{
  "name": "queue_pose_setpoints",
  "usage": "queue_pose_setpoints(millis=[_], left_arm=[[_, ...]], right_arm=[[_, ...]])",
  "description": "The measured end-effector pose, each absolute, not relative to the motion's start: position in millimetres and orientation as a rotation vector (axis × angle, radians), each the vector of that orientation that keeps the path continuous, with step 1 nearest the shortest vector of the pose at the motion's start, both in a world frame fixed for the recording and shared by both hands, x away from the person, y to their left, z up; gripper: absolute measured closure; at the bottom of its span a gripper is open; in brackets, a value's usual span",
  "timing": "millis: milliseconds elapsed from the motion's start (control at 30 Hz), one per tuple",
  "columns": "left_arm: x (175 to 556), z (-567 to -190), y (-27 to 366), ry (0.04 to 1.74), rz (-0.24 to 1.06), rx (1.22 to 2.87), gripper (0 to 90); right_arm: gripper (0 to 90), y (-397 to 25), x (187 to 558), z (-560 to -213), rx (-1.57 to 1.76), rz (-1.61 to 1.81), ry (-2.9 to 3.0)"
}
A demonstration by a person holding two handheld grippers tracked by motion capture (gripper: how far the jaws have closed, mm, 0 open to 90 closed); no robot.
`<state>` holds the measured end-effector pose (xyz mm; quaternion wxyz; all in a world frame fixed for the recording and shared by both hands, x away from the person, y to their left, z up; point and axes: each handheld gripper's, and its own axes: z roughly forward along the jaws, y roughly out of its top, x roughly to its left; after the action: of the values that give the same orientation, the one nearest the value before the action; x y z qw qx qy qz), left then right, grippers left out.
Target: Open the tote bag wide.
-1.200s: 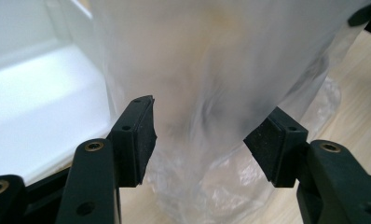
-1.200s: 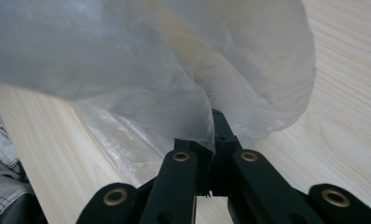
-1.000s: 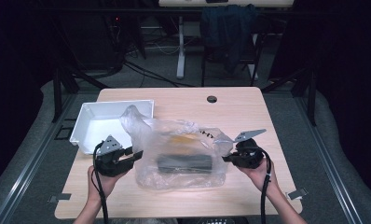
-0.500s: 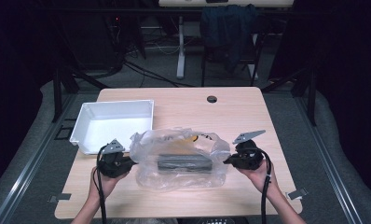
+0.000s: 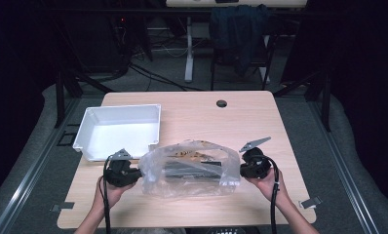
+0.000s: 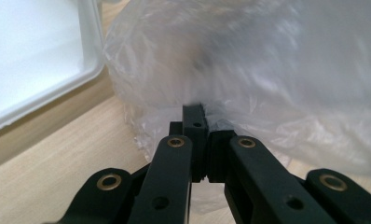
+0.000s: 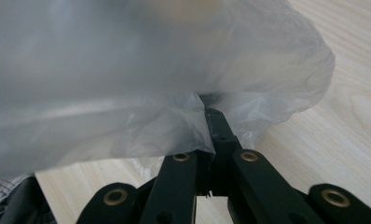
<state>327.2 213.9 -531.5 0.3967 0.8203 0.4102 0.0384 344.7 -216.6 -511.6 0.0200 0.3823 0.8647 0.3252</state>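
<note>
A clear plastic bag [image 5: 189, 168] lies across the front middle of the wooden table [image 5: 241, 122], with a dark flat item [image 5: 192, 169] and something yellowish inside it. My left gripper [image 5: 136, 173] is shut on the bag's left edge; its jaws pinch the film [image 6: 249, 93] in the left gripper view, where the gripper [image 6: 195, 116] meets it. My right gripper [image 5: 238, 169] is shut on the bag's right edge, and in the right gripper view the crumpled film [image 7: 141, 93] bunches at the gripper [image 7: 214, 119]. The bag stretches between both grippers.
A white rectangular tray [image 5: 119, 130] stands empty at the back left, close to the bag's left end; its rim [image 6: 58, 88] shows in the left gripper view. A dark round grommet [image 5: 222, 103] sits near the table's far edge. Chairs and cables stand beyond the table.
The bag has sunk and flattened onto the table, its raised left side now down. Both grippers have come lower and nearer the front edge, still holding the bag's two ends.
</note>
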Motion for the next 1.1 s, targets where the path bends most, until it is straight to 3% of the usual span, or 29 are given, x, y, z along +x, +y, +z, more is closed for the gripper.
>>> queue_pose_setpoints(millis=[133, 200, 300, 333, 433, 533, 700, 767, 867, 967, 1000, 1067, 1100], left_arm=[[332.6, -539.8, 211.1, 1.057, 0.077, 2.109, 89.1], [333.9, -539.9, 209.3, 1.054, 0.092, 2.117, 80.9], [331.6, -535.1, 208.8, 1.044, 0.130, 2.131, 59.2], [326.7, -527.7, 207.7, 1.029, 0.209, 2.139, 52.5], [319.9, -518.4, 205.5, 1.002, 0.326, 2.117, 47.2], [319.1, -516.0, 202.8, 0.995, 0.385, 2.115, 48.1], [333.9, -532.9, 195.8, 1.062, 0.332, 2.145, 73.7], [335.5, -537.7, 194.7, 1.067, 0.308, 2.151, 79.0], [336.7, -547.8, 191.5, 1.070, 0.278, 2.195, 81.2], [337.0, -548.8, 192.7, 1.072, 0.265, 2.186, 81.2], [337.0, -548.8, 192.7, 1.072, 0.265, 2.186, 81.1], [337.7, -549.5, 195.7, 1.082, 0.242, 2.164, 81.1], [337.7, -549.5, 195.7, 1.082, 0.242, 2.164, 81.1]], right_arm=[[90.0, -213.6, 350.0, -517.6, 1.199, 0.998, 2.694], [90.0, -210.9, 353.7, -522.7, 1.205, 0.974, 2.705], [90.0, -208.5, 354.2, -524.3, 1.199, 0.953, 2.714], [90.0, -207.4, 353.7, -523.6, 1.185, 0.962, 2.717], [90.0, -207.5, 352.3, -522.0, 1.189, 0.968, 2.706], [90.0, -209.0, 352.8, -521.2, 1.186, 0.960, 2.705], [89.7, -207.1, 354.1, -522.4, 1.182, 0.946, 2.706], [89.4, -206.9, 354.1, -522.4, 1.178, 0.949, 2.707], [80.0, -209.6, 353.4, -520.1, 1.164, 0.932, 2.700], [61.2, -215.8, 349.9, -513.8, 1.145, 0.935, 2.660], [61.2, -215.8, 349.9, -513.8, 1.145, 0.935, 2.660], [41.9, -222.0, 343.0, -505.4, 1.107, 0.967, 2.622], [41.9, -222.0, 343.0, -505.4, 1.107, 0.967, 2.622]])
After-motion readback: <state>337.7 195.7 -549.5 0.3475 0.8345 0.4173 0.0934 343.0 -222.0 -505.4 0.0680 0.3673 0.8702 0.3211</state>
